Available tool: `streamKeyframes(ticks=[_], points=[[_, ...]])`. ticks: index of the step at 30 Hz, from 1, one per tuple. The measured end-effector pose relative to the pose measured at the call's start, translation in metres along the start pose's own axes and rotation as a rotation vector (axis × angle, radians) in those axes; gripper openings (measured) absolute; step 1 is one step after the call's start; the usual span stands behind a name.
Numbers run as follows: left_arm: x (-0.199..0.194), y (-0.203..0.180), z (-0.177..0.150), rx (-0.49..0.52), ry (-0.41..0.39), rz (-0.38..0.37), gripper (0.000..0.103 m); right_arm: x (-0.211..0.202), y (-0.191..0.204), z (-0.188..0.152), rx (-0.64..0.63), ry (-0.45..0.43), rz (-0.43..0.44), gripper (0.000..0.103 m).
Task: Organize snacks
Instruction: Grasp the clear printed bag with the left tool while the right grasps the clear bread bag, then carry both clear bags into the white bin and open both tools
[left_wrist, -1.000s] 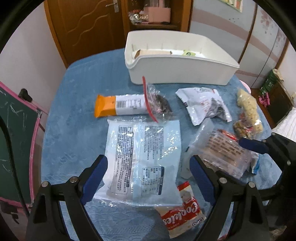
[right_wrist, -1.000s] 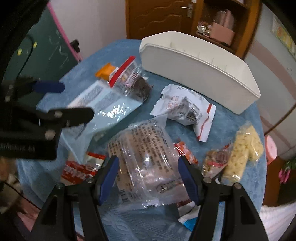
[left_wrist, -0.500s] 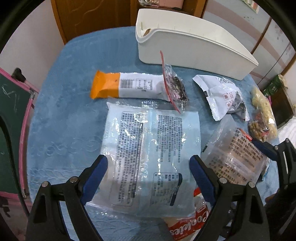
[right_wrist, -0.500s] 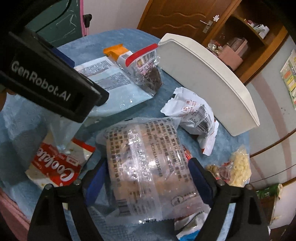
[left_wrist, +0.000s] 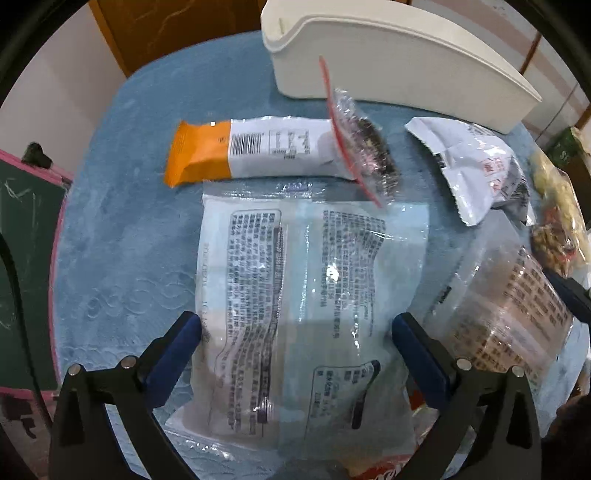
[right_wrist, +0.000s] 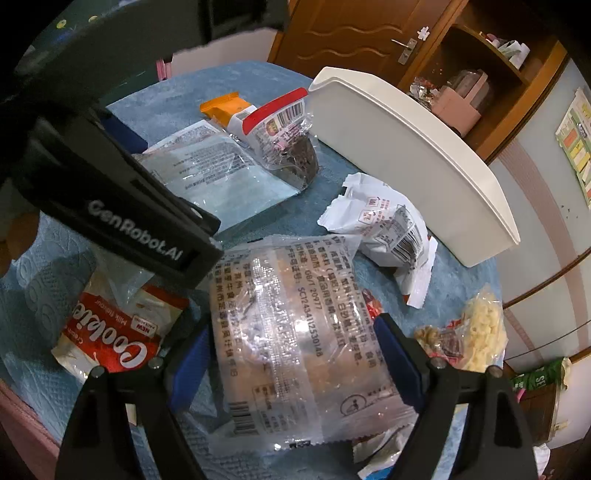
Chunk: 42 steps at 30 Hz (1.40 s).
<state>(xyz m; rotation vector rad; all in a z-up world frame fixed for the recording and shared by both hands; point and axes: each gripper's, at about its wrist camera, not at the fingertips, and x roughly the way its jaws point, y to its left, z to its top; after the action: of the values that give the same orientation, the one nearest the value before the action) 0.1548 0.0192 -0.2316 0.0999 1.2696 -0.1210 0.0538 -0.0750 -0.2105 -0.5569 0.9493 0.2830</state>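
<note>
- The left gripper (left_wrist: 295, 328) points steeply down at the table, and its jaws are opening wide; the flat pale blue packet (left_wrist: 306, 295) lies between the blue pads (left_wrist: 177, 350), which sit at its two side edges without pinching it.
- Just beyond that packet, farther from the left gripper, lies an orange and white bar (left_wrist: 251, 149), with a clear bag with a red strip (left_wrist: 358, 147) resting against its right end.
- The white bin (left_wrist: 399, 62) stands past both, at the far side of the blue tablecloth (left_wrist: 129, 221).
- The right gripper (right_wrist: 295, 354) straddles a bulky clear pack of biscuits (right_wrist: 291, 332); its jaws are closing a little, and the pads stand at the pack's sides. Whether they press on the wrapper I cannot tell.
- To the left of the right gripper lies a red and white cookie packet (right_wrist: 114, 339), partly under the black body of the left gripper.
- Ahead of it sits a crumpled white wrapper (right_wrist: 384, 229), near the bin's wall.
- To its right lies a clear bag of pale puffed snacks (right_wrist: 480, 332).
</note>
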Motion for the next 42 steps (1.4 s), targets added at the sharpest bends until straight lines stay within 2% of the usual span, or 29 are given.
streamKeyframes(ticks=[8,13,24,29,35,42], points=[[0.006,0.011,0.003,-0.032,0.011,-0.030,0.103,0.000,-0.001,0.001,0.003,-0.001,0.004,0.084],[0.001,0.016,-0.011,-0.034,-0.013,-0.031,0.094,-0.001,-0.003,0.001,0.022,-0.007,0.017,0.081],[-0.021,0.013,-0.029,-0.063,-0.046,-0.054,0.089,-0.009,-0.013,0.001,0.122,-0.006,0.062,0.075],[-0.044,0.012,-0.041,-0.051,-0.087,-0.050,0.089,-0.016,-0.021,-0.001,0.176,-0.004,0.059,0.074],[-0.088,0.005,-0.056,-0.030,-0.180,-0.063,0.088,-0.033,-0.037,-0.002,0.258,-0.023,0.057,0.074],[-0.135,-0.007,-0.042,-0.003,-0.251,-0.091,0.088,-0.060,-0.067,0.005,0.360,-0.076,0.081,0.074]])
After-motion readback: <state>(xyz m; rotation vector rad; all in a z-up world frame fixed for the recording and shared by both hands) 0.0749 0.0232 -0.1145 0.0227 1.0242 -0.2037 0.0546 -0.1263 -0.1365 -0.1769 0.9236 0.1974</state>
